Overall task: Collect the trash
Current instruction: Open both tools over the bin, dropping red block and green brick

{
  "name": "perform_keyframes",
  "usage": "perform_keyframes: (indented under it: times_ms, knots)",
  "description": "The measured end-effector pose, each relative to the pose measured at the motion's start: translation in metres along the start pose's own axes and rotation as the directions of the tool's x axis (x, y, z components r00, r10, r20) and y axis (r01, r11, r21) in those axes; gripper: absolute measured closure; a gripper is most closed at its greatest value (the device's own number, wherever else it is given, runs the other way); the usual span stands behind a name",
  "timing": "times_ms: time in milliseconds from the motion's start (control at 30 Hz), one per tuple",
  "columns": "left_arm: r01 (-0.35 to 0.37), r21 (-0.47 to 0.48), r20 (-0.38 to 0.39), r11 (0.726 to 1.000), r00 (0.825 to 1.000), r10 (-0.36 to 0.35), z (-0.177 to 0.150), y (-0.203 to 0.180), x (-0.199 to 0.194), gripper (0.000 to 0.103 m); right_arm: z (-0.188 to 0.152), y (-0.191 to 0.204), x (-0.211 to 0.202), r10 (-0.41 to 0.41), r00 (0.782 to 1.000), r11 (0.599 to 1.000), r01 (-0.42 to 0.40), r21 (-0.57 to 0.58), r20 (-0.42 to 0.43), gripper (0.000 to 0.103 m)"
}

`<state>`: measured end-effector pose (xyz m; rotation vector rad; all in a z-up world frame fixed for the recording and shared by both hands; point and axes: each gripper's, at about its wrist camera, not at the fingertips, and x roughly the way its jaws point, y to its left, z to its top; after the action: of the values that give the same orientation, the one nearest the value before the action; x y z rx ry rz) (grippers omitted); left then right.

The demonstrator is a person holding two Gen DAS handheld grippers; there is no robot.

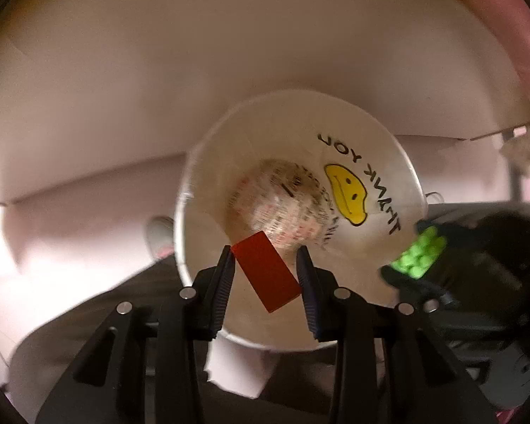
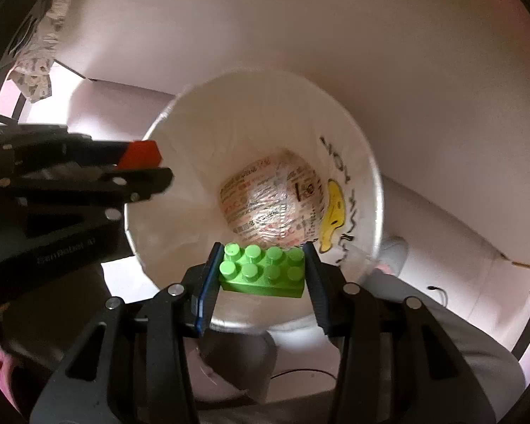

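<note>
A round bin lined with a white "THANK YOU" smiley bag (image 1: 367, 183) (image 2: 335, 208) is below both grippers. A ball of crumpled newspaper (image 1: 282, 205) (image 2: 272, 205) lies at its bottom. My left gripper (image 1: 265, 268) is shut on a red block (image 1: 265, 275) over the bin's near rim; it shows from the side in the right wrist view (image 2: 141, 173). My right gripper (image 2: 261, 265) is shut on a green studded brick (image 2: 263, 270) over the bin; that brick also shows in the left wrist view (image 1: 418, 252).
A large white cardboard box flap (image 1: 229, 53) (image 2: 371, 35) surrounds the bin. Crumpled printed paper (image 2: 35, 60) hangs at the upper left of the right wrist view. A shoe (image 2: 392, 254) and grey trouser leg (image 2: 459, 335) are beside the bin.
</note>
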<state>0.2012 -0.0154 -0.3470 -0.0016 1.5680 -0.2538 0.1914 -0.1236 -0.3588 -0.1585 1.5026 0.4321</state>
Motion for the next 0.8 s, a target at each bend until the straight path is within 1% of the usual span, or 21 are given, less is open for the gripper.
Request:
perform_keyframes:
  times_ms: [67,233,333,433,467,500,533,567,600,667,800]
  knots:
    - [0.031,-0.024,-0.02,0.999,0.999,-0.032,0.006,0.003,0.011,0.064,0.003,-0.002,0.012,0.014,1.0,1.0,-0.013,0.014,-0.022,0.057]
    - [0.05,-0.06,-0.053,0.997,0.997,-0.053,0.015,0.005,0.039,0.064,0.01,-0.008,0.044,0.022,0.997,0.999,-0.019,0.039,-0.069,0.057]
    - [0.043,-0.073,-0.082,0.996,0.995,-0.048,0.018,0.003,0.052,0.064,0.015,-0.009,0.062,0.021,0.994,0.999,-0.017,0.042,-0.103,0.057]
    - [0.037,-0.089,-0.099,0.995,0.994,-0.046,0.023,0.004,0.062,0.064,0.019,-0.008,0.07,0.014,0.994,0.999,-0.011,0.037,-0.104,0.056]
    - [0.032,-0.091,-0.106,0.995,0.993,-0.041,0.024,0.004,0.065,0.06,0.021,-0.008,0.073,0.008,0.994,0.999,-0.004,0.037,-0.11,0.056]
    - [0.026,-0.093,-0.11,0.995,0.993,-0.036,0.026,0.004,0.067,0.049,0.022,-0.009,0.074,0.002,0.993,0.999,0.003,0.037,-0.116,0.052]
    - [0.015,-0.097,-0.114,0.995,0.993,-0.026,0.027,0.006,0.069,0.043,0.022,-0.01,0.076,-0.013,0.993,0.999,0.018,0.04,-0.121,0.044]
    - [0.01,-0.103,-0.113,0.995,0.993,-0.022,0.027,0.007,0.069,0.038,0.023,-0.011,0.078,-0.024,0.992,0.999,0.029,0.041,-0.121,0.041]
    - [0.016,-0.109,-0.113,0.994,0.993,-0.028,0.028,0.007,0.07,0.038,0.023,-0.012,0.079,-0.033,0.992,0.998,0.039,0.043,-0.121,0.04]
    - [0.028,-0.121,-0.116,0.992,0.992,-0.042,0.028,0.01,0.07,0.038,0.023,-0.013,0.078,-0.021,0.993,0.998,0.027,0.049,-0.12,0.04]
    - [0.029,-0.123,-0.119,0.992,0.992,-0.043,0.027,0.011,0.069,0.038,0.023,-0.013,0.076,-0.016,0.994,0.999,0.021,0.045,-0.111,0.04]
